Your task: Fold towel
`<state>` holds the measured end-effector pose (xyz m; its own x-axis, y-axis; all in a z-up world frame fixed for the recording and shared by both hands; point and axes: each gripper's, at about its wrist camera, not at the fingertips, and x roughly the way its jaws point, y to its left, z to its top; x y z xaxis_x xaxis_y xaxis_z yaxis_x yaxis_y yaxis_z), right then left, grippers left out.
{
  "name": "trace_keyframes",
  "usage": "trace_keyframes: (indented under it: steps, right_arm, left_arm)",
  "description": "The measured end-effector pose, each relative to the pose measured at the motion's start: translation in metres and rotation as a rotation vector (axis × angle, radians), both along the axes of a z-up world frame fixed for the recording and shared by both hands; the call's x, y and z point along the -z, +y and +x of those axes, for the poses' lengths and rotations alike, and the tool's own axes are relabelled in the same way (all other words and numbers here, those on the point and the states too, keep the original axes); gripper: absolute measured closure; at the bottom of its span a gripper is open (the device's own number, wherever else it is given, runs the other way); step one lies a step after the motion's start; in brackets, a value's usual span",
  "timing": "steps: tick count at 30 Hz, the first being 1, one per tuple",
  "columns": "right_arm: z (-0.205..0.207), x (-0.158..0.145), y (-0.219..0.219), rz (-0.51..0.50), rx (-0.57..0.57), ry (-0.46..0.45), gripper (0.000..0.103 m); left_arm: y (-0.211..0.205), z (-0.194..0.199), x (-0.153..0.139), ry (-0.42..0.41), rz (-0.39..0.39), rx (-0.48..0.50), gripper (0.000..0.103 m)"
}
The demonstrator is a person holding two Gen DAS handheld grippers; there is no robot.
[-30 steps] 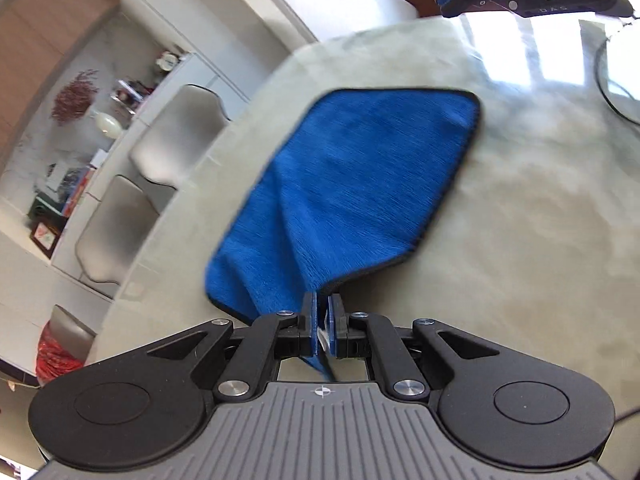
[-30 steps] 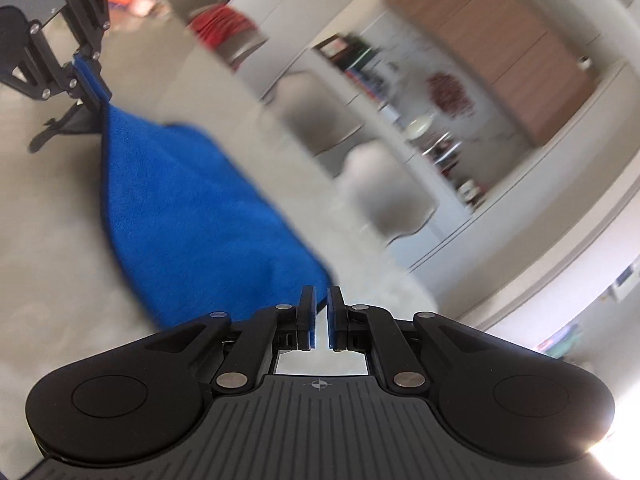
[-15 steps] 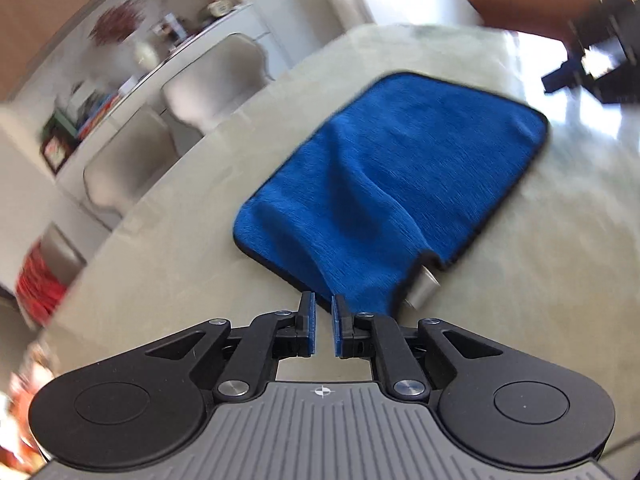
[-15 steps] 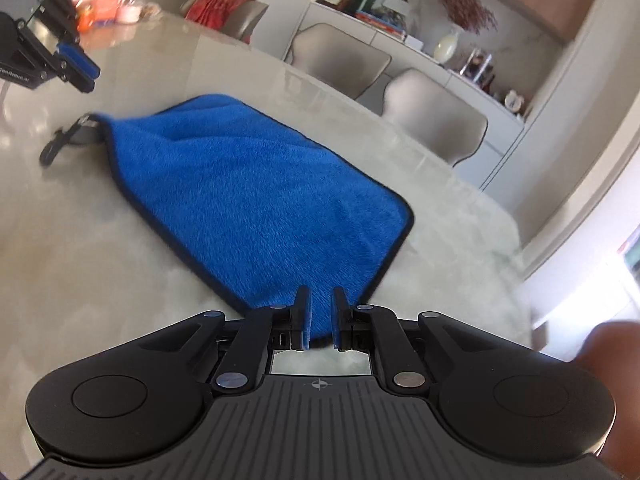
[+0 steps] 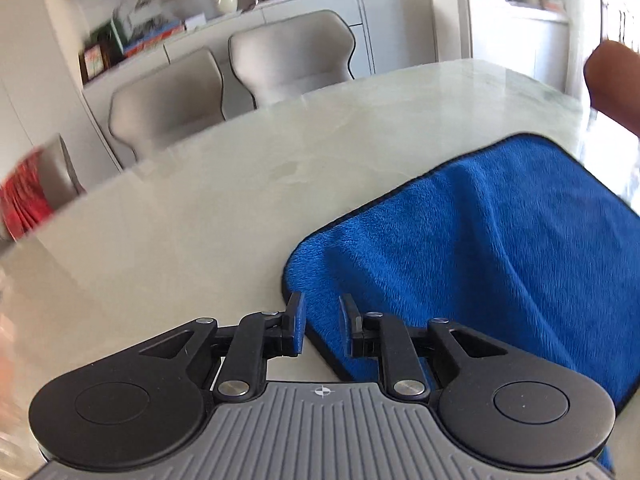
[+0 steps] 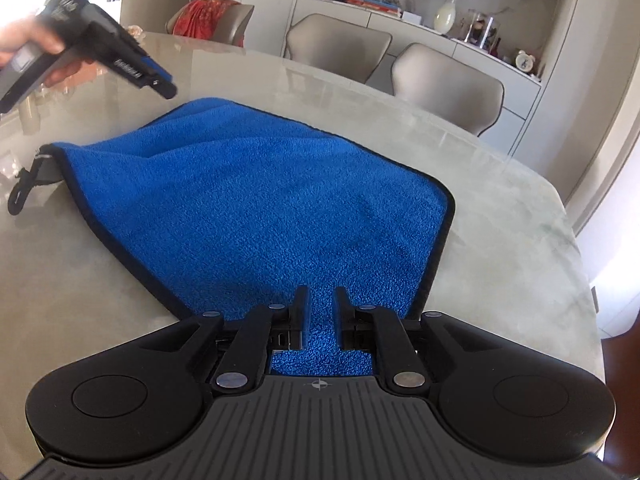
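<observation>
A blue towel (image 6: 256, 200) with dark edging lies on the pale marble table (image 6: 500, 240), rumpled into low ridges. A black loop (image 6: 22, 188) sticks out from its left corner. My right gripper (image 6: 321, 300) hovers over the towel's near edge. Its jaws are slightly apart and opening, and the pads press on nothing. My left gripper (image 5: 322, 308) stands over the towel's (image 5: 480, 248) near-left corner, its jaws also opening with the hem below the gap, not pinched. In the right wrist view the left gripper (image 6: 164, 84) hangs above the far-left corner, held by a hand (image 6: 24, 44).
Two grey chairs (image 6: 340, 46) stand behind the table before a white sideboard (image 6: 460, 44) with a vase and books. A chair with red cloth (image 6: 208, 16) is at the far left. A blurred brown shape (image 5: 612, 80) sits at the right edge.
Both grippers have let go of the towel corners, their jaws parting a little. The towel has settled on the table. The left gripper swung across to the towel's other corner and both wrists rolled.
</observation>
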<state>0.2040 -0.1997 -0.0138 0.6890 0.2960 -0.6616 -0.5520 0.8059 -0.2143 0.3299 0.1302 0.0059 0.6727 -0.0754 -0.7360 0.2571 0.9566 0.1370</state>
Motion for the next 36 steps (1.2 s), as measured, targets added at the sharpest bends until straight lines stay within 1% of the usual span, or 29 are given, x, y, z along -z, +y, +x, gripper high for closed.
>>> trace_keyframes:
  steps: [2,4,6,7,8,11,12,14,16,21,25,28,29,32,33,34,36]
  right_arm:
    - [-0.002,0.003,-0.001,-0.003,-0.005,0.002,0.089]
    - [-0.003,0.004,-0.001,-0.006,-0.008,-0.004,0.086]
    - [-0.004,0.006,-0.002,-0.003,-0.009,-0.007,0.084]
    - [-0.005,0.007,-0.002,-0.001,-0.007,-0.009,0.083]
    - [-0.005,0.007,-0.004,0.004,-0.006,-0.009,0.082]
    - [-0.004,0.008,-0.008,0.021,0.001,-0.004,0.078]
    - [-0.004,0.008,-0.01,0.027,0.005,-0.005,0.075]
    - [-0.002,0.008,-0.012,0.034,0.005,-0.002,0.074]
    - [0.0,0.008,-0.015,0.049,0.007,0.006,0.072]
    - [0.0,0.007,-0.017,0.059,0.009,0.007,0.067]
    - [0.001,0.007,-0.019,0.057,0.007,0.005,0.061]
    - [-0.001,0.007,-0.019,0.055,0.013,0.004,0.06]
    - [-0.002,0.007,-0.018,0.051,0.013,0.001,0.06]
    - [-0.005,0.006,-0.017,0.038,0.01,-0.012,0.058]
    - [-0.006,0.006,-0.018,0.038,0.012,-0.012,0.058]
    - [-0.006,0.006,-0.018,0.037,0.013,-0.011,0.058]
    - [-0.007,0.006,-0.019,0.033,0.014,-0.011,0.057]
  left_arm:
    - [-0.001,0.007,0.003,0.015,0.01,0.004,0.085]
    - [-0.002,0.012,0.006,0.031,0.028,0.01,0.085]
    - [-0.002,0.019,0.011,0.06,0.028,0.006,0.085]
    - [-0.002,0.023,0.014,0.067,0.039,-0.004,0.083]
    - [-0.002,0.027,0.016,0.071,0.054,-0.013,0.083]
    - [-0.006,0.037,0.02,0.04,0.17,-0.031,0.082]
    - [-0.008,0.039,0.021,0.029,0.203,-0.029,0.082]
    - [-0.012,0.046,0.023,0.008,0.28,-0.012,0.083]
    - [-0.013,0.054,0.023,0.008,0.3,-0.02,0.083]
    - [-0.018,0.069,0.026,0.004,0.323,-0.033,0.085]
    - [-0.015,0.075,0.028,-0.011,0.331,-0.048,0.082]
    - [-0.016,0.077,0.029,-0.009,0.334,-0.077,0.08]
    - [-0.017,0.077,0.03,-0.009,0.342,-0.083,0.08]
    - [-0.025,0.059,0.028,-0.013,0.424,-0.066,0.08]
    - [-0.026,0.052,0.025,-0.015,0.424,-0.054,0.08]
    - [-0.025,0.038,0.02,-0.019,0.403,-0.028,0.08]
    - [-0.021,0.006,0.009,-0.017,0.294,0.003,0.08]
